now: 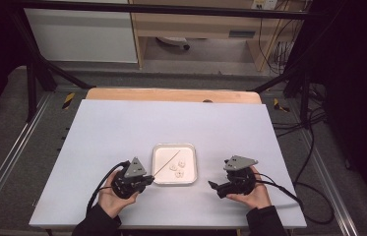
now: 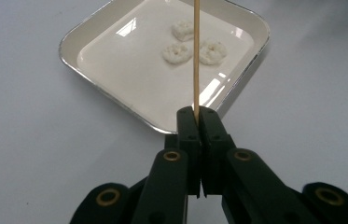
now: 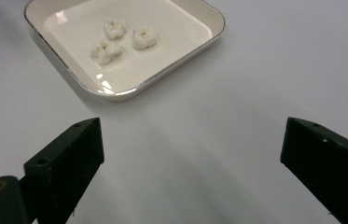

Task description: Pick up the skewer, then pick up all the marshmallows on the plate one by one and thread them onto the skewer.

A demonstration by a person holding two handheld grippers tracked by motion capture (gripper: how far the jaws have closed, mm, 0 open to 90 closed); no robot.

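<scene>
Pinching a thin wooden skewer, the left gripper aims it over the tray at frame top; right gripper fingers are spread wide above the counter.

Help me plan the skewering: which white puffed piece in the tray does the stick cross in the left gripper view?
The middle white puffed piece; the thin wooden stick overlaps its right edge.
</scene>
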